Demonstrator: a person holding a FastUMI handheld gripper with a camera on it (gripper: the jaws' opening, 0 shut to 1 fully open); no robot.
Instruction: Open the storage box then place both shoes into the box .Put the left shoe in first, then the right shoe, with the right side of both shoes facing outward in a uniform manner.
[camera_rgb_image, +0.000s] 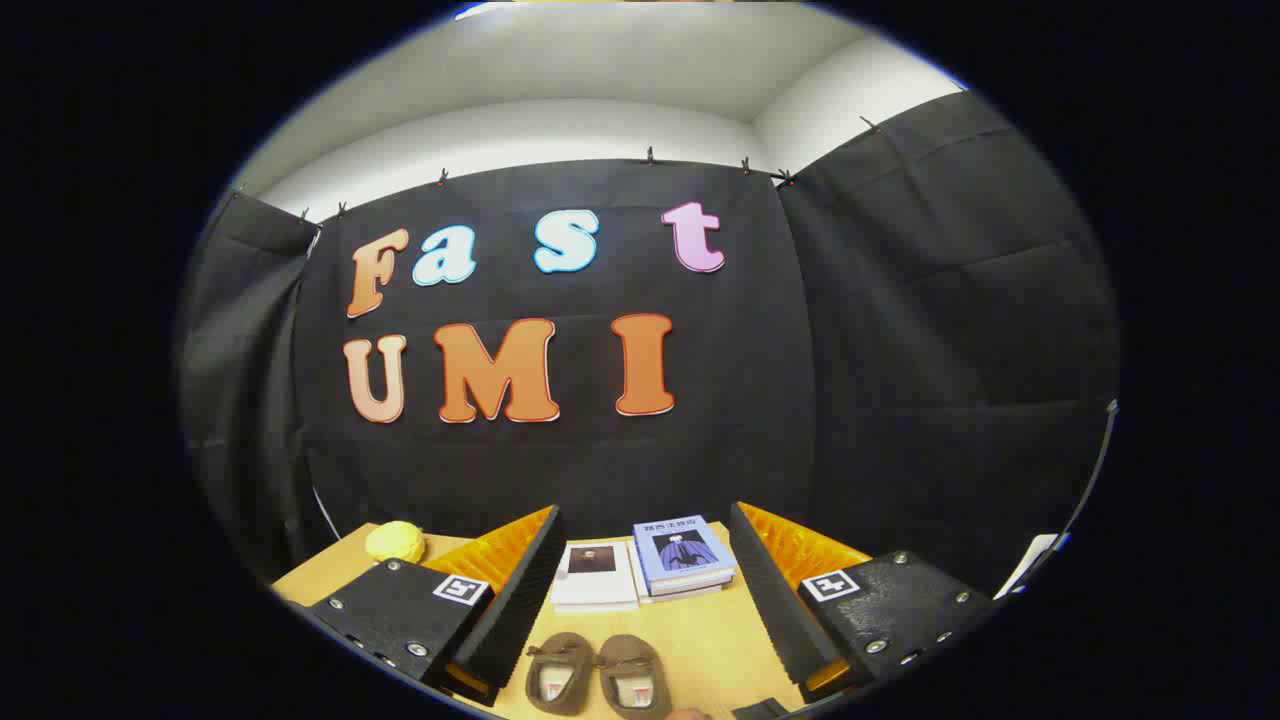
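The hand-held gripper (640, 600) hangs wide open and empty above the shoes (597, 675); it should find the box lid first.

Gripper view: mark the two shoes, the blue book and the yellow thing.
left-hand brown shoe (558, 676), gripper view, on its upper.
right-hand brown shoe (633, 677), gripper view, on its upper.
blue book (684, 553), gripper view, on its cover.
yellow object (394, 541), gripper view, on its top.

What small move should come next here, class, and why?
Probably tilt the hand-held gripper downward to look for the storage box: its fingers stand open and empty, the two shoes lie untouched between them on the table, and books lie beyond.
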